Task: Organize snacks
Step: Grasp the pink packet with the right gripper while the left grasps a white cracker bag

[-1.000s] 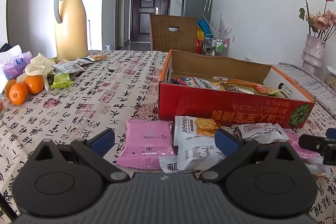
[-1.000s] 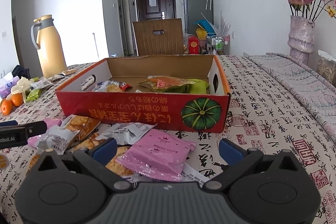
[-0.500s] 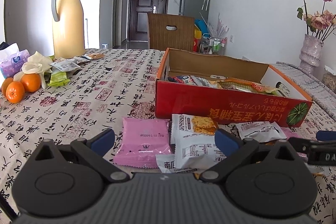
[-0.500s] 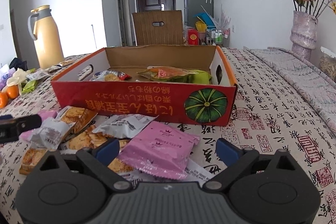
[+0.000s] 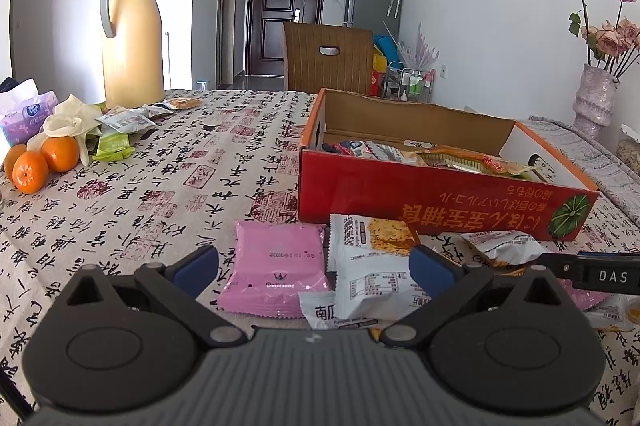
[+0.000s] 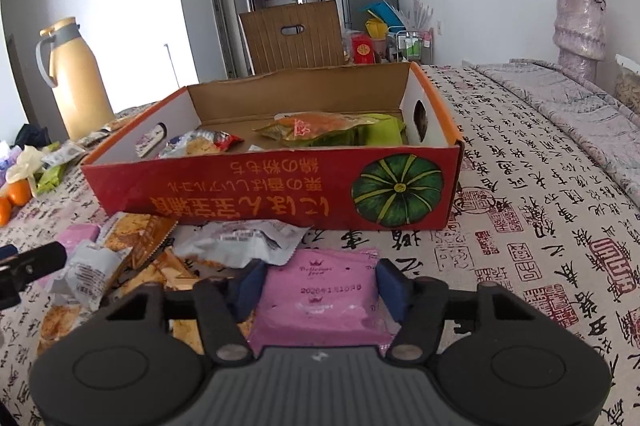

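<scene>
A red cardboard box [image 5: 424,194] [image 6: 256,190] holds several snack packets. Loose packets lie in front of it. In the left wrist view a pink packet [image 5: 276,266] and a white cracker packet [image 5: 372,266] lie between the fingers of my open, empty left gripper [image 5: 314,266]. My right gripper [image 6: 318,286] has its fingers on either side of another pink packet [image 6: 324,298], the jaws partly closed around it; I cannot tell if the pads touch it. A silver packet [image 6: 244,240] and orange cracker packets [image 6: 136,234] lie to its left.
A yellow thermos jug [image 5: 130,38], oranges [image 5: 44,162], green packets [image 5: 114,144] and a tissue pack [image 5: 24,114] sit at the table's left. A vase of flowers [image 6: 580,22] stands at the right. A wooden chair [image 5: 328,60] is behind the table.
My right gripper has moved forward and down over the pink packet and its jaws have narrowed around it. The left gripper has stayed nearly still and open.
</scene>
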`<action>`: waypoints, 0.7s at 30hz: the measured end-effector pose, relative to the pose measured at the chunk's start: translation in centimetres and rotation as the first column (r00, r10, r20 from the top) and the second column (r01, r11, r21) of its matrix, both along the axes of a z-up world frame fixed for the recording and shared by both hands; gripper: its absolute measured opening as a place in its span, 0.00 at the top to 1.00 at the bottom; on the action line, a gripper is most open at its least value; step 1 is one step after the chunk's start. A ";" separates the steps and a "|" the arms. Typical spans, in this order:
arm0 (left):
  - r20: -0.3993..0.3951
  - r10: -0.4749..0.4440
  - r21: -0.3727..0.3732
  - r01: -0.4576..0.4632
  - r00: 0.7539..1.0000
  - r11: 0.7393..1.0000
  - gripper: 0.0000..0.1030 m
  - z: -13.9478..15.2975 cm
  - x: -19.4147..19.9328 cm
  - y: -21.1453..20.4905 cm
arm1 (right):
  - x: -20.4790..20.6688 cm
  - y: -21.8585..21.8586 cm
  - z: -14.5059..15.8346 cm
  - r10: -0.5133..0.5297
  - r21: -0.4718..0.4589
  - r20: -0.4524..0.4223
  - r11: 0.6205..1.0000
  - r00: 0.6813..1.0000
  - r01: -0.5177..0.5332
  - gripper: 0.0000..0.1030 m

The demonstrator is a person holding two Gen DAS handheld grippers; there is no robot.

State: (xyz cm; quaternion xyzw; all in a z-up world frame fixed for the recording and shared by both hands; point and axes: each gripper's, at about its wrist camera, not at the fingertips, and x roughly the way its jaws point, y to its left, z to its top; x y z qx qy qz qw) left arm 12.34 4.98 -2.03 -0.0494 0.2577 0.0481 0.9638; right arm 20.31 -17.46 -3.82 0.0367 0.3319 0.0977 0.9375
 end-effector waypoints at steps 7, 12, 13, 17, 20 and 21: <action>-0.003 0.002 -0.004 -0.002 1.000 1.000 0.00 0.0 0.0 0.0 | -1.2 -0.3 0.6 -0.009 0.005 0.049 1.000 0.999 0.009 0.42; -0.005 0.003 -0.002 -0.003 1.000 1.000 0.00 0.0 0.0 0.0 | -2.6 -0.8 1.2 -0.015 0.002 0.087 1.000 0.996 0.015 0.41; -0.005 0.004 -0.003 -0.004 1.000 1.000 0.00 -0.1 0.1 0.0 | -2.9 -1.0 1.3 -0.017 0.004 0.092 1.000 0.996 0.016 0.41; -0.018 0.006 -0.009 -0.006 1.000 1.000 0.00 0.1 0.1 0.1 | -3.9 -1.7 1.8 -0.027 0.011 0.113 1.000 0.993 0.026 0.41; -0.018 0.007 -0.006 -0.007 1.000 1.000 0.00 0.5 -0.1 0.1 | -4.9 -2.3 2.3 -0.031 0.014 0.137 0.999 0.990 0.030 0.41; -0.018 0.006 -0.001 -0.006 1.000 1.000 0.00 0.7 -0.3 0.0 | -5.2 -2.5 2.4 -0.032 0.015 0.145 0.999 0.989 0.030 0.41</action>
